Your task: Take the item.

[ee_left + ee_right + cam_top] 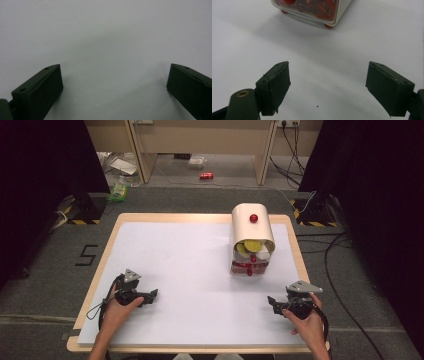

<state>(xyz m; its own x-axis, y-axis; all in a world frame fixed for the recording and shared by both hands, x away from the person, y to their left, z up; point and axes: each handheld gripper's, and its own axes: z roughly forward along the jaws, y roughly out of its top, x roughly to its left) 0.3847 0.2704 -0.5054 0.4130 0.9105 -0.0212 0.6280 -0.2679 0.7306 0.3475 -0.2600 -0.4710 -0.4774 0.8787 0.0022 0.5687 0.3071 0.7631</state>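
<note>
A cream bread-bin-like box [252, 240] with a red knob stands on the white desk [190, 270], toward its far right. Its rolled lid is partly raised, showing yellow and red things inside. The left tool [150, 295] rests well to the box's near left, held in a hand [120, 307]. The right tool [272, 301] sits near the box's front right, its 2 jaws apart, nothing between them.

Glossy cream plastic box [252, 232]; matt white tabletop [190, 285].
</note>
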